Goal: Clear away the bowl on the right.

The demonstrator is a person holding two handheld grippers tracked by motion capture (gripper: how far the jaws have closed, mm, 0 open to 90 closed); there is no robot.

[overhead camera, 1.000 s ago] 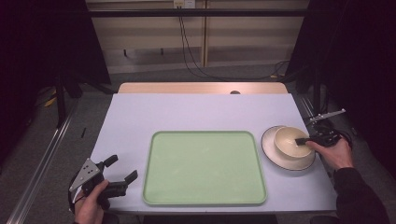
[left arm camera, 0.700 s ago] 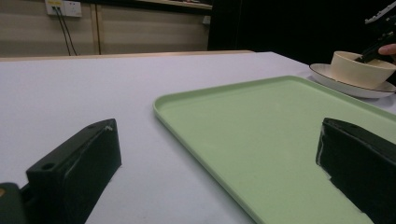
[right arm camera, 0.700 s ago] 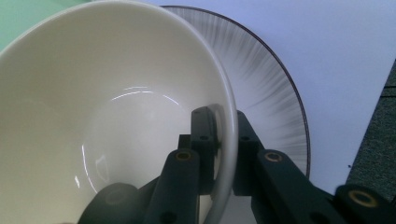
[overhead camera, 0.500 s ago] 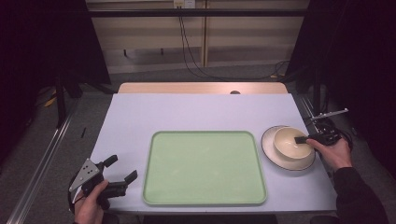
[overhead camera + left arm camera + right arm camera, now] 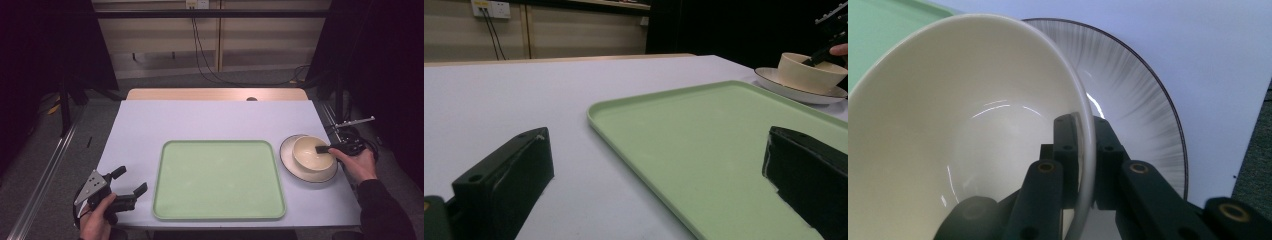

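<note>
At the left edge of the pale lilac surface (image 5: 215, 120) we see the left tool (image 5: 131, 183) held low near the front corner, its jaws spread wide with nothing between them. Just beside it to the right lies the green tray (image 5: 218, 179), bare. Farther right stands the cream bowl (image 5: 312, 154) on a plate (image 5: 289, 159) near the surface's right edge, and the right tool (image 5: 320, 149) is clenched on the bowl's rim. Behind the surface we see a dim room with a pale wall, hanging cables (image 5: 200, 50) and dark curtains on both sides.

The right gripper view shows us what the high view does not: one jaw inside the bowl, the other outside, the rim pinched between them, and fine grey rays on the plate. The left gripper view shows the bowl's side profile and a wall socket (image 5: 490, 8).
</note>
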